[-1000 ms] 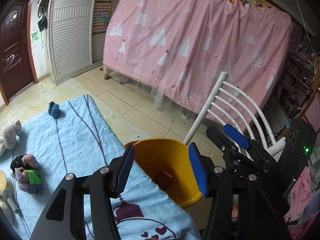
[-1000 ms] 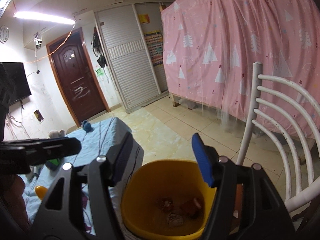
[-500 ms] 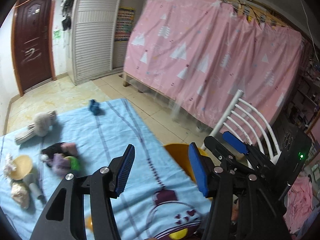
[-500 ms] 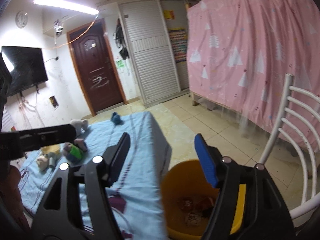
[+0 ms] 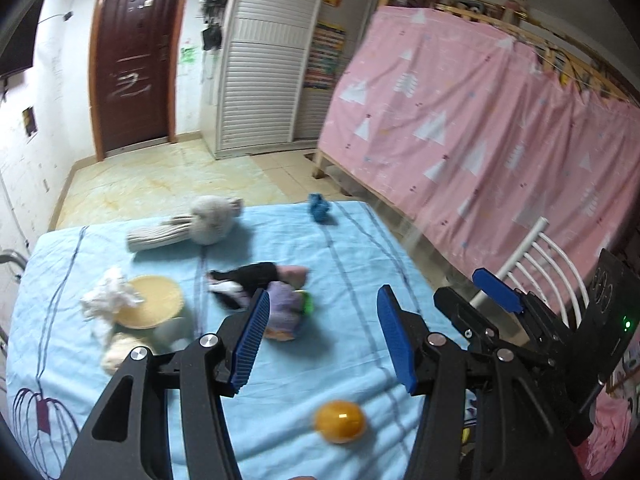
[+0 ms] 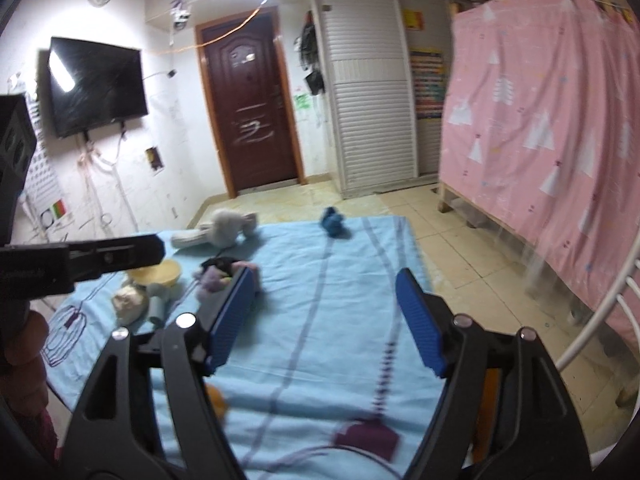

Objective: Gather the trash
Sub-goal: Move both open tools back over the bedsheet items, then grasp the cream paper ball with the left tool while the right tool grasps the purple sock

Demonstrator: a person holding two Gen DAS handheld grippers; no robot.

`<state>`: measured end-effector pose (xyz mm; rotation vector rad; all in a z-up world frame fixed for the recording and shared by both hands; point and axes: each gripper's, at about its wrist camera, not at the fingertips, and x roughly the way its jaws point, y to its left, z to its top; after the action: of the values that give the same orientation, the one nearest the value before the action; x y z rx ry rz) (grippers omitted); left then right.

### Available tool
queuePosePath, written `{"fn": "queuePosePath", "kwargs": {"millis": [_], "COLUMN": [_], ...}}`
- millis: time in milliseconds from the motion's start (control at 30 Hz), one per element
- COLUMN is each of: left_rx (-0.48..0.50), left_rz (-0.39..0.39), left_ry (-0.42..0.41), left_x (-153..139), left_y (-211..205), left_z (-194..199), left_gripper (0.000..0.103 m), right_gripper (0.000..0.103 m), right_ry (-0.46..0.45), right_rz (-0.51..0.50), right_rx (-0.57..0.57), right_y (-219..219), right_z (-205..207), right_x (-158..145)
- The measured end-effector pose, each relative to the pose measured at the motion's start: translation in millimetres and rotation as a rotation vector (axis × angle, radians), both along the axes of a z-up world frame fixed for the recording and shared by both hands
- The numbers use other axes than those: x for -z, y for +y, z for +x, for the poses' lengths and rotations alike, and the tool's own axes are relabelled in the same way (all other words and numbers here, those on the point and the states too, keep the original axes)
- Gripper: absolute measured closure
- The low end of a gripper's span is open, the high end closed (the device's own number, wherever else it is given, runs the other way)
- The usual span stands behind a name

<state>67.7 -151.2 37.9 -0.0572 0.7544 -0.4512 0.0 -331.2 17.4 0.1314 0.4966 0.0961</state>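
Note:
Both views look across a light blue cloth (image 5: pixel 340 360) strewn with litter. My left gripper (image 5: pixel 324 336) hangs open and empty above it. Just past its left pad sits a clump of purple, green and black scraps (image 5: pixel 284 304); an orange ball (image 5: pixel 340 421) lies close under the jaws. Crumpled white paper (image 5: pixel 108 300) rests on a yellow bowl (image 5: pixel 150 300). My right gripper (image 6: pixel 328 316) is empty too, its jaws opening over the cloth (image 6: pixel 320 340); the same clump (image 6: pixel 218 276) lies beyond its left pad. A blue scrap (image 6: pixel 333 222) sits at the far edge.
A grey plush toy (image 5: pixel 192 228) lies at the cloth's far side. A white slatted chair (image 5: pixel 536 264) stands to the right before a pink curtain (image 5: pixel 480 128). Tiled floor, a brown door (image 6: pixel 250 100) and a wall television (image 6: pixel 96 84) lie beyond. A hand (image 6: pixel 22 356) shows at the left.
Both grippers swung left, away from the yellow bin, which has left both views; the littered cloth now fills them. The right jaws have spread wider; the left jaws kept their gap.

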Motion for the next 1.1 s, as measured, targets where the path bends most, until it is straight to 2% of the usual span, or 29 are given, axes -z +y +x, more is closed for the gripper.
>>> {"fn": "queuePosePath", "kwargs": {"millis": [200,533,767,900,1100], "left_rx": [-0.081,-0.182,-0.205,-0.233,-0.248], "left_rz": [-0.005,-0.012,0.027,0.079,0.123], "left_ry": [0.007,0.070,0.116,0.106,0.098], "left_x": [8,42,67,72,76], "left_y": [41,102,119,123,125], "left_z": [7,19,23,23,22], "left_gripper": [0.055,0.054,0.053,0.049,0.048], "right_gripper": [0.029,0.027,0.027,0.027,0.035], "right_ry": [0.042,0.109,0.164,0.205,0.238], "right_rz": [-0.045,-0.089,-0.106,-0.122,-0.124], "right_rx": [-0.074,-0.170,-0.209,-0.232,-0.245], "right_y": [38,86,104,110,114], "right_z": [19,48,65,73,81], "right_x": [4,15,25,32,40]}}
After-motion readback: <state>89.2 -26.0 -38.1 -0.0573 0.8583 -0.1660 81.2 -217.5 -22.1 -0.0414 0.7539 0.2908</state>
